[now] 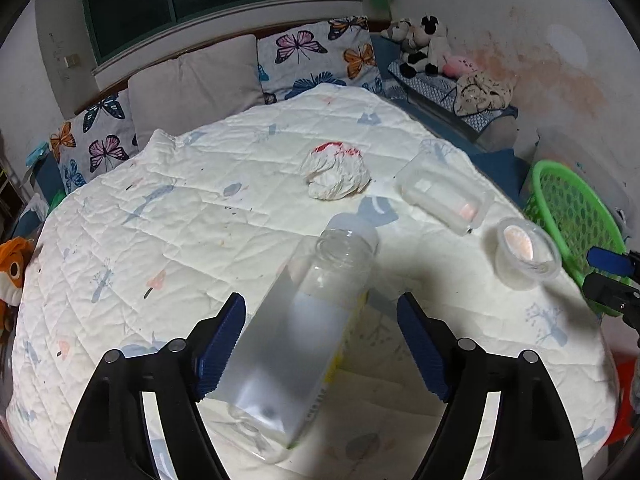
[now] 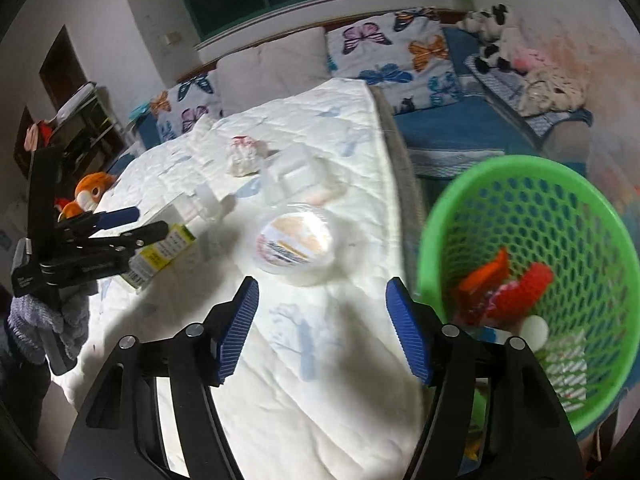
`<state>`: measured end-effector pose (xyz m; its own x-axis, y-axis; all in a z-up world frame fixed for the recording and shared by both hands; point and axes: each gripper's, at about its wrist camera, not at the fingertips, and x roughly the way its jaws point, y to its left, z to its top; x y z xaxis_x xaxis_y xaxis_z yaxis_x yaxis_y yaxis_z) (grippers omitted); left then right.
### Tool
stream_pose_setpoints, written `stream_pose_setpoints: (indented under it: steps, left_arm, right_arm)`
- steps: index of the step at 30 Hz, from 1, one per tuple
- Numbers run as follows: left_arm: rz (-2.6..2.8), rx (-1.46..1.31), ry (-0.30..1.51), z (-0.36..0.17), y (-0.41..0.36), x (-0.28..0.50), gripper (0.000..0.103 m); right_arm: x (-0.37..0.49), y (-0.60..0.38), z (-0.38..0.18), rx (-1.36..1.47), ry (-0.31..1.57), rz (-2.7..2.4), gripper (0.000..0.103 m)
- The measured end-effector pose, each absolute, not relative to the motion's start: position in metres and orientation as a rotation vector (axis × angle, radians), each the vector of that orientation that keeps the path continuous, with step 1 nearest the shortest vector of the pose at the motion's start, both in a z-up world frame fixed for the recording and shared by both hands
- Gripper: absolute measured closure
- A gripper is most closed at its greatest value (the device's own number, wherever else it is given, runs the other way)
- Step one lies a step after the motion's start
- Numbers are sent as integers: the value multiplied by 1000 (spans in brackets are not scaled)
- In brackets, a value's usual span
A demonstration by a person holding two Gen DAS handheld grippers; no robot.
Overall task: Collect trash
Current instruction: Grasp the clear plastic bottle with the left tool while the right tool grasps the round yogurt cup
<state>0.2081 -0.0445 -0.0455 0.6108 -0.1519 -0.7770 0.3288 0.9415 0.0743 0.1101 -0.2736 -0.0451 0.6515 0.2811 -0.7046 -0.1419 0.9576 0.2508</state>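
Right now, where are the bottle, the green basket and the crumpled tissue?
bottle [image 1: 316, 320], left wrist view, on its frosted label.
green basket [image 2: 532, 216], right wrist view, on its mesh wall.
crumpled tissue [image 1: 336, 174], left wrist view, on its white middle.

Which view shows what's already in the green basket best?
The right wrist view: it looks into the green basket and shows red wrappers and a white ball inside. The left wrist view catches only the basket's rim and mesh wall, contents hidden.
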Motion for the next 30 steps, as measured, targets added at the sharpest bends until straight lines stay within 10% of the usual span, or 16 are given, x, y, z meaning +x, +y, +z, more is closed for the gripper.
stream_pose_setpoints:
  steps: [30]
  left_arm:
    - [-353, 243, 933, -70, -48, 236, 40]
  right_arm:
    - [169, -243, -71, 113, 914, 266, 39]
